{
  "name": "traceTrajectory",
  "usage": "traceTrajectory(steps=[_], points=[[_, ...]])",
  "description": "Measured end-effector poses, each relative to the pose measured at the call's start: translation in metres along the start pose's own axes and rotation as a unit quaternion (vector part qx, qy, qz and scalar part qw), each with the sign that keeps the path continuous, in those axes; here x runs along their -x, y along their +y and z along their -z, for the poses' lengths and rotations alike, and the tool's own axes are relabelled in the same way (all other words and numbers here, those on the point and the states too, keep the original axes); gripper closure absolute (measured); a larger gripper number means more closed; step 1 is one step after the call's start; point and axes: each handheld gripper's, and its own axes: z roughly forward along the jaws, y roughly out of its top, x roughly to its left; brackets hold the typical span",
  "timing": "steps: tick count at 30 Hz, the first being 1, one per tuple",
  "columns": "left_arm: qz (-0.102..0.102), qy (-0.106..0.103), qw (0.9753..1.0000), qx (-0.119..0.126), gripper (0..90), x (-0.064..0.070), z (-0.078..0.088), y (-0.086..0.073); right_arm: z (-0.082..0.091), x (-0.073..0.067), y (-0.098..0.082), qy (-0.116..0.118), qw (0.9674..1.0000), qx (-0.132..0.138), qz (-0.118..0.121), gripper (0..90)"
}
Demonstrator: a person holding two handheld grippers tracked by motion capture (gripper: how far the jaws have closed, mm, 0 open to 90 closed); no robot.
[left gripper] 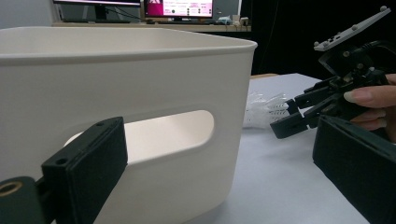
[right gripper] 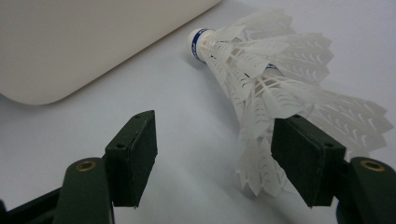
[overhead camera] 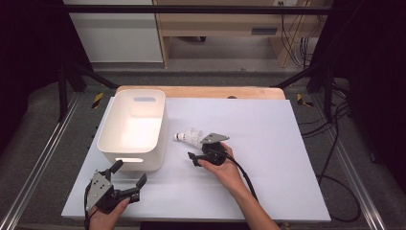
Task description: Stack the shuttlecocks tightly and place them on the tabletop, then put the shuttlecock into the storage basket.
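A white bin, apparently empty, stands just ahead of the left gripper, whose jaws are spread. The right gripper, also spread and much the nearer, faces a white shuttlecock lying on its side, cork pointing away toward the bin, feather skirt beside its right jaw.

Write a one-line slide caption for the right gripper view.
Open right gripper low over the white table, its fingers apart beside a white shuttlecock lying on its side near a white bin.
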Motion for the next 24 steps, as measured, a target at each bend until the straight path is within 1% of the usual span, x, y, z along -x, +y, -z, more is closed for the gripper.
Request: traceTrajectory(steps=[6, 9, 13, 20, 24], points=[[-0.001, -0.001, 1.0000, -0.001, 3.3, 0.0004, -0.0003, -0.0001, -0.0020, 0.0020, 0.0016, -0.003, 1.0000, 0.001, 0.000, 34.5], [-0.001, 0.000, 1.0000, -0.001, 3.3, 0.0003, 0.0000, 0.0000, -0.0030, 0.0019, 0.0042, 0.000, 1.0000, 0.003, 0.003, 35.9], [-0.002, -0.001, 1.0000, -0.001, 3.3, 0.0004, -0.0001, 0.0001, -0.0054, 0.0014, 0.0068, -0.003, 1.0000, 0.002, 0.006, 35.8], [0.000, 0.000, 1.0000, 0.000, 3.3, 0.0001, 0.0003, 0.0000, -0.0078, 0.0031, 0.0057, -0.008, 0.9999, -0.001, 0.007, 35.9], [-0.002, -0.001, 1.0000, -0.002, 3.3, 0.0006, -0.0005, 0.0001, -0.0091, 0.0035, 0.0054, -0.010, 0.9999, 0.002, 0.005, 38.3]])
